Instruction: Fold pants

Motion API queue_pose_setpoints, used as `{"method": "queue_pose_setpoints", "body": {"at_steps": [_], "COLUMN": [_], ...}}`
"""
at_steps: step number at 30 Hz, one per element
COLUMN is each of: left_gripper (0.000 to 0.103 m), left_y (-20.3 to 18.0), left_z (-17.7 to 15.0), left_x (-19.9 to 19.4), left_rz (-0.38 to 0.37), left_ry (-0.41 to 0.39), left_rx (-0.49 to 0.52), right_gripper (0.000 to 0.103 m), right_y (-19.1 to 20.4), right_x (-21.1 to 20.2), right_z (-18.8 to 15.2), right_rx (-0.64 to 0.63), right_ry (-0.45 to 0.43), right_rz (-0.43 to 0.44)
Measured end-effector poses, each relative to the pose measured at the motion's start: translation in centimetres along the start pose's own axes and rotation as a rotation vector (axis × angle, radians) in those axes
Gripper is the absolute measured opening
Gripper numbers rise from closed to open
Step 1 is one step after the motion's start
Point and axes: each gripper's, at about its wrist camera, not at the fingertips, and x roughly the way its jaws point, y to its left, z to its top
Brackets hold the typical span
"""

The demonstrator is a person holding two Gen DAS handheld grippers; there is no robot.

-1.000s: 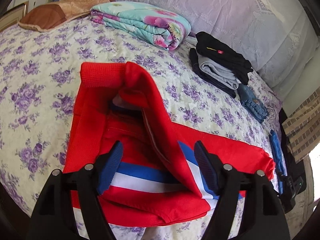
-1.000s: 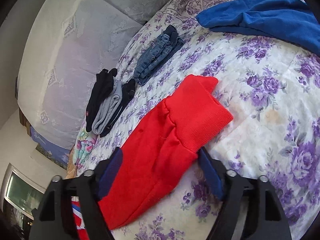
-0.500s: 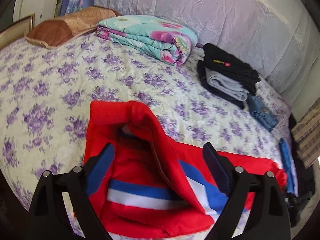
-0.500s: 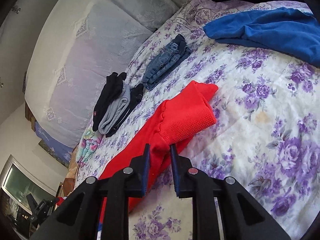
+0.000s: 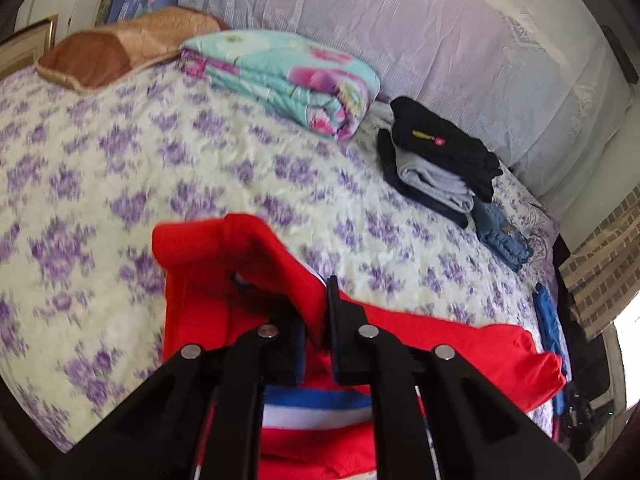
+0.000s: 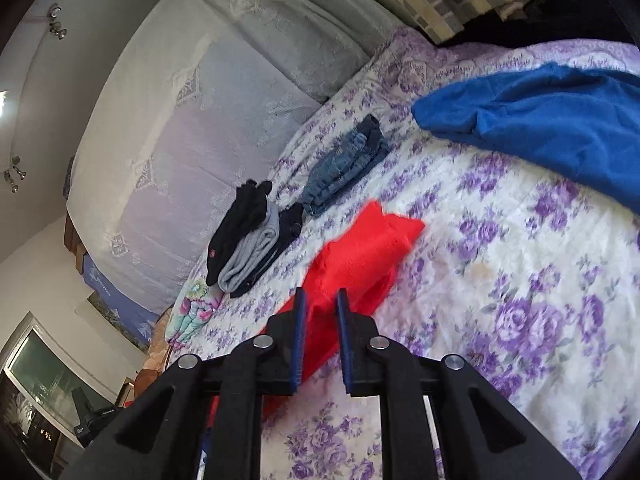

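In the left wrist view, the left hand-held gripper (image 5: pixel 318 320) is clamped on a raised fold of the red pants (image 5: pixel 440 340), near their waistband; the cloth stands up between the two pads, and a blue and white stripe of the pants shows below them. The pants lie spread on the bed (image 5: pixel 120 168), which has a cream cover printed with purple flowers, and one leg runs away to the right. Farther back on the bed sit a folded floral quilt (image 5: pixel 288 80), a brown pillow (image 5: pixel 120 44) just beside it, a stack of folded dark and grey clothes (image 5: pixel 436 160), and folded jeans (image 5: pixel 500 236) touching that stack. A pale lace-covered headboard (image 5: pixel 440 32) rises behind them. In the right wrist view, the right hand-held gripper (image 6: pixel 320 316) is closed tight on the red cuff end of a pant leg, which bunches between its blue-faced pads and sticks out past them over the bed. Beyond it lie the folded jeans, the dark and grey stack, and a loose blue garment (image 6: pixel 540 120) at upper right, well apart from the pants.
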Motion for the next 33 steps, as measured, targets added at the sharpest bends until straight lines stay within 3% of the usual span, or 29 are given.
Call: {"method": "queue_pose_setpoints", "body": {"at_steps": [2, 5, 7, 8, 10, 16, 24, 29, 33], "left_gripper": [0.008, 0.008, 0.008, 0.008, 0.008, 0.008, 0.008, 0.008, 0.008], "left_y": [-0.4, -0.7, -0.8, -0.8, -0.6, 0.6, 1.7, 1.9, 1.9], "left_z": [1.5, 3.1, 3.3, 3.2, 2.9, 2.0, 0.7, 0.1, -0.6], "left_x": [0.3, 1.2, 1.4, 1.5, 1.7, 1.5, 1.9, 2.1, 2.4], "left_rz": [0.0, -0.009, -0.02, -0.017, -0.011, -0.015, -0.012, -0.005, 0.067], "left_ry": [-0.012, -0.008, -0.008, -0.011, -0.011, -0.002, 0.017, 0.018, 0.011], "left_rx": [0.01, -0.003, -0.008, -0.001, 0.001, -0.018, -0.046, -0.047, -0.032], "right_gripper": [0.008, 0.012, 0.016, 0.026, 0.034, 0.034, 0.035, 0.044, 0.058], "right_y": [0.7, 1.4, 0.6, 0.2, -0.5, -1.5, -2.5, -2.5, -1.4], "right_x": [-1.0, -0.4, 0.3, 0.6, 1.2, 3.6, 3.3, 3.7, 4.6], "right_z": [1.5, 2.0, 0.7, -0.2, -2.2, -5.7, -7.8, -7.7, -7.4], "right_rx": [-0.03, -0.09, -0.04, 0.001, 0.062, 0.171, 0.258, 0.277, 0.234], "right_ry": [-0.029, 0.042, 0.133, 0.177, 0.229, 0.309, 0.34, 0.327, 0.312], "right_rz": [0.009, -0.035, -0.015, -0.006, -0.013, -0.006, -0.042, -0.045, -0.038]}}
